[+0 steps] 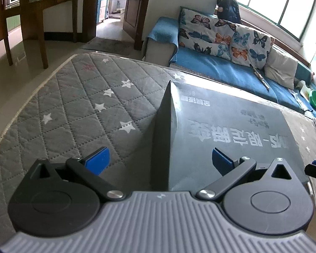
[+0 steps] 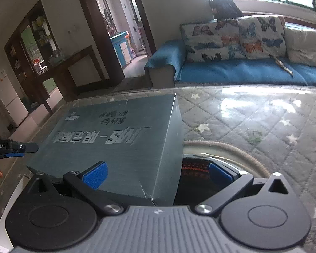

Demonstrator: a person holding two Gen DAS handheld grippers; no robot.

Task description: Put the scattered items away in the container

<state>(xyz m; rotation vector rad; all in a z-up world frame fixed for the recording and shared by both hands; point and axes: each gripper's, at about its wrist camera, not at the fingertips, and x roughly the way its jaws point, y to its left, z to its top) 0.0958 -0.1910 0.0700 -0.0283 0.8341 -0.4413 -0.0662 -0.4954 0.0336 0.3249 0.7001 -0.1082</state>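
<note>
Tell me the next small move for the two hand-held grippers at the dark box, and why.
Probably close both a little onto the near corners of the dark box. The left hand-held gripper and right hand-held gripper are both open, each straddling a box corner with nothing gripped. The box sits on the quilted star mat, partly over a round rim.

Home living room: blue sofa [image 1: 231, 71], butterfly cushions [image 2: 231, 38], wooden side table [image 1: 52, 2], window [image 1: 284, 2].
</note>
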